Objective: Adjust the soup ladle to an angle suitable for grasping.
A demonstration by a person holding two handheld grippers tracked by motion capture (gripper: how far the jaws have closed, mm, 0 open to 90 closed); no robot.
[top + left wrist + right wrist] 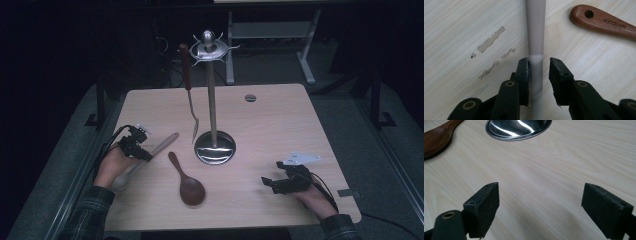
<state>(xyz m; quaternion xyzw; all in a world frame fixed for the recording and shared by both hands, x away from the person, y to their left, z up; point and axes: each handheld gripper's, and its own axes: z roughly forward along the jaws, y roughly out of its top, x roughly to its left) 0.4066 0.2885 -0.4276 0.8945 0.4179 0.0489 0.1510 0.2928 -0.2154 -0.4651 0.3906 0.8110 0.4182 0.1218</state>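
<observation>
While your left gripper [539, 65] sits low over the left side of the table [280, 110], its jaws straddle the pale handle of the light spatula [535, 30]. In the left gripper view one pad lies against the handle's side and the other stands a little clear of it, so the jaws are partly apart and you have no firm clamp on it. In the high view the light spatula [161, 146] lies flat on the wood, its handle pointing up and to the right toward the stand, its broad end hidden under your left hand [111, 167]. Just beside it, toward the middle of the table, the dark wooden spoon [189, 182] lies flat with its bowl toward you; its holed handle end shows at the upper right of the left gripper view, near the spatula handle but not touching it. Behind both stands the metal utensil stand [214, 95], upright on its round shiny base, with a brown-handled slotted turner [189, 90] hanging from one hook. Your right gripper [272, 182] rests well apart at the right front of the table, its jaws spread wide with bare wood between them and nothing held, pointing toward the stand's base and the spoon.
</observation>
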